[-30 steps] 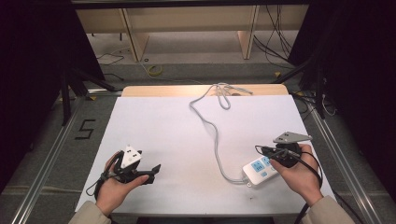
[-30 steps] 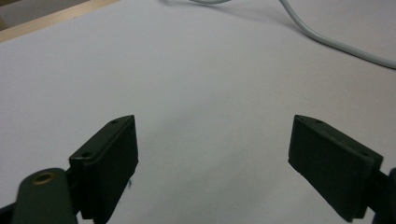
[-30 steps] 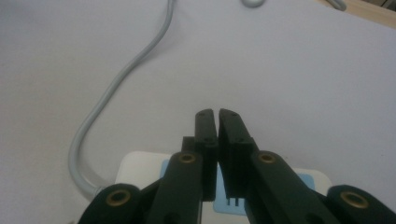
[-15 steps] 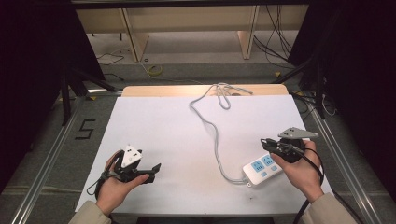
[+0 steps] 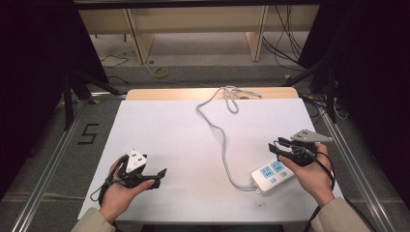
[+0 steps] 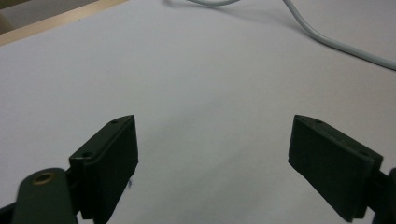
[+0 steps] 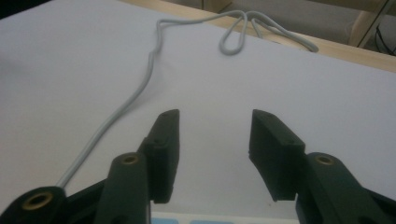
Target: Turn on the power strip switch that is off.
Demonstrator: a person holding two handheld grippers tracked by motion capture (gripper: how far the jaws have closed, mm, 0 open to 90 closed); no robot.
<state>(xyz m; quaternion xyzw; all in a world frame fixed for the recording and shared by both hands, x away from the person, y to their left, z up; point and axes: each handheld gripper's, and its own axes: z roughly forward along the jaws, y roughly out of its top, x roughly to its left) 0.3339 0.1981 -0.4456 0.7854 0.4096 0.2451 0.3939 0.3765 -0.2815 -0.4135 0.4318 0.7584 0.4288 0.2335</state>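
Since the earlier frames, the right gripper has lifted off the white power strip and now sits just behind it, tilted toward the far side of the table; its jaws have just been opening and stand apart with nothing between them, only bare white tabletop ahead in the right gripper view. That strip lies flat near the front right corner of the table, just beside the right hand, its blue-marked sockets facing up. Its grey cable snakes away to a loop at the far edge. On the near left, the left gripper rests in the left hand, jaws wide apart and empty, well apart from the strip.
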